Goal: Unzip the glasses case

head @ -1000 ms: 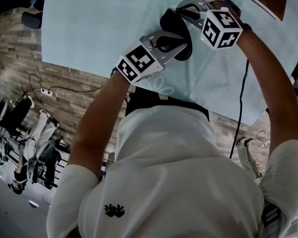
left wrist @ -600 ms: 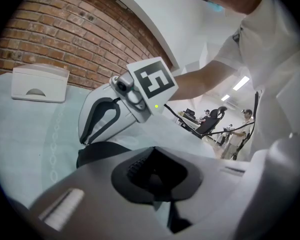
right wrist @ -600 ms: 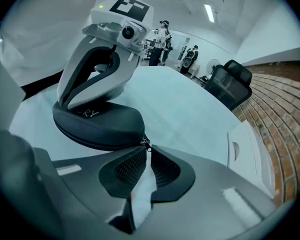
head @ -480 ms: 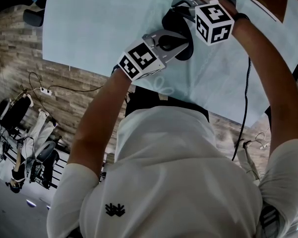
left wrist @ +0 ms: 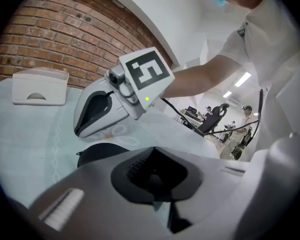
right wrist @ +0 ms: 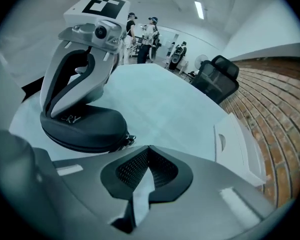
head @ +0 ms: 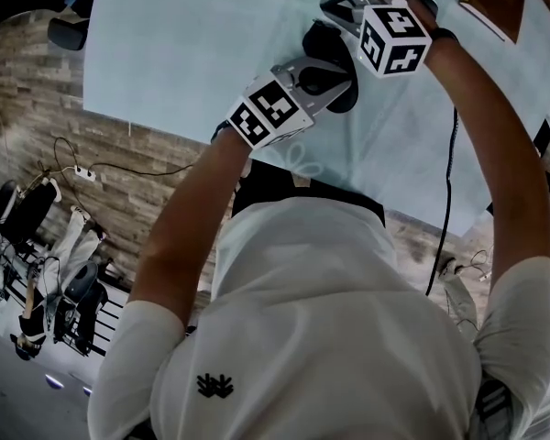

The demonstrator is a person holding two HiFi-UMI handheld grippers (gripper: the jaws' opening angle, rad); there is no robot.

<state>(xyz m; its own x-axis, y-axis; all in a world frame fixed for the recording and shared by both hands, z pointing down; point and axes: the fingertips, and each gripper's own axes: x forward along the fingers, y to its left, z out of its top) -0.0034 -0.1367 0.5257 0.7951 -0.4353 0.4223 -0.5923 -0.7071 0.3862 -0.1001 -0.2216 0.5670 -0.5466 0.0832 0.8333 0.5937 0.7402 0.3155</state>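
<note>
Brick wall (left wrist: 50,34) backs a wide surface (head: 183,53) under a pale blue cloth. A white box (left wrist: 39,86) stands at its far edge, well apart from the work.

The black glasses case (right wrist: 85,126) lies flat on the cloth between the two tools and looks fully zipped. In the right gripper view the left tongs (left wrist: 151,151) appear to rest on top of the case. Their jaws are together with nothing between them, so they press on the case but have no grip on it. The right tongs (right wrist: 148,149) sit just beside the case's near end. They too are closed and empty, with only cloth showing through the slit below the tips. The zipper pull (right wrist: 126,140) hangs at the seam, close to those tips but apart from them.

Main risks, as I judge them:
- **Sliding:** a downward press alone may not hold the case. A tug on the zip could drag it across the cloth or bunch the cloth under it.
- **Pull:** it is small and loose. The right jaws must part and close squarely on it, or they will nip the seam or slip off.
- **Blocked track:** the left tool over the lid may get in the way as the zip runs round.
</note>
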